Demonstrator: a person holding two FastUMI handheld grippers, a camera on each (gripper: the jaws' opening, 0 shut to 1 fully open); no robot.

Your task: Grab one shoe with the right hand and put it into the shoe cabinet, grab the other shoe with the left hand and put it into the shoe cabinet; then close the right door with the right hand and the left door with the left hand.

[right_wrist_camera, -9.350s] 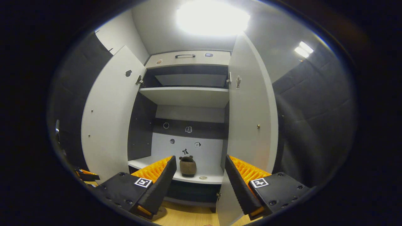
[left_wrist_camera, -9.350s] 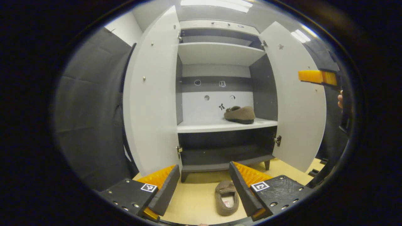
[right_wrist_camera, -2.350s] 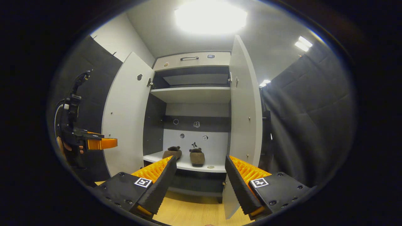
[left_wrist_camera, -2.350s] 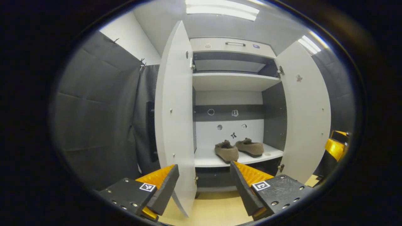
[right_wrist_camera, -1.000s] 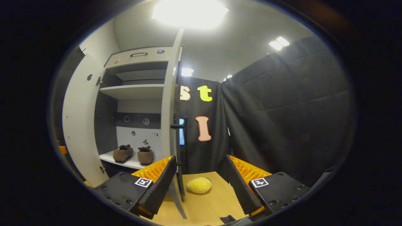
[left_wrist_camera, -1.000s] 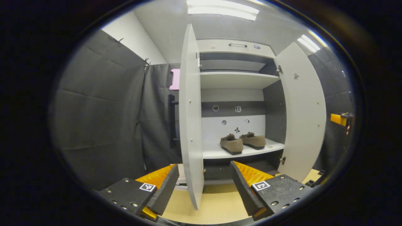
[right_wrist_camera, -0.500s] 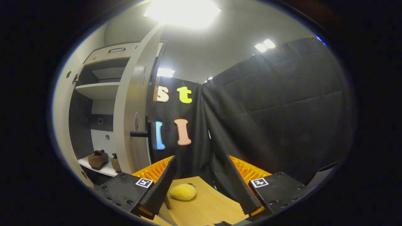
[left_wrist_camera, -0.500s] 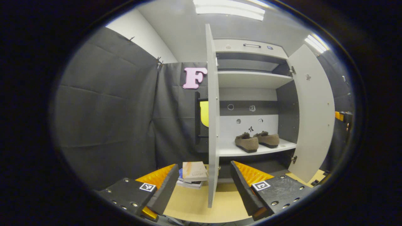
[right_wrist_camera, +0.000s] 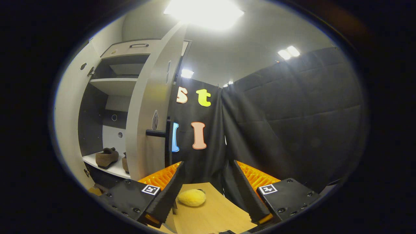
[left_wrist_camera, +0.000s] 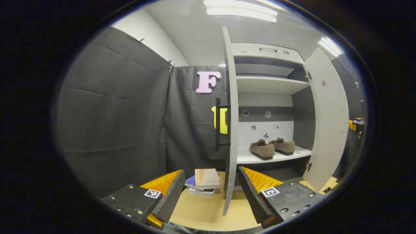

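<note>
The white shoe cabinet (left_wrist_camera: 269,85) stands with both doors open. Two brown slippers (left_wrist_camera: 262,151) (left_wrist_camera: 284,146) sit side by side on its middle shelf (left_wrist_camera: 247,159). In the left gripper view the left door (left_wrist_camera: 229,107) is edge-on, its black handle (left_wrist_camera: 217,123) on the outer face. My left gripper (left_wrist_camera: 211,172) is open and empty, straddling that door's lower edge without touching it. In the right gripper view I face the right door's (right_wrist_camera: 149,107) outer side and black handle (right_wrist_camera: 166,143). My right gripper (right_wrist_camera: 207,165) is open and empty, just right of it. The slippers (right_wrist_camera: 106,157) show past the door.
A stack of books (left_wrist_camera: 204,182) lies on the wooden floor (left_wrist_camera: 198,211) left of the left door. A yellow soft lump (right_wrist_camera: 192,197) lies on the floor behind the right door. Black cloth walls close in on both sides. The right gripper (left_wrist_camera: 356,125) shows beyond the right door (left_wrist_camera: 326,120).
Both views have swung outward from the cabinet's inside. The left gripper drifted left until the left door stands edge-on. The right gripper came round to the right door's outer face.
</note>
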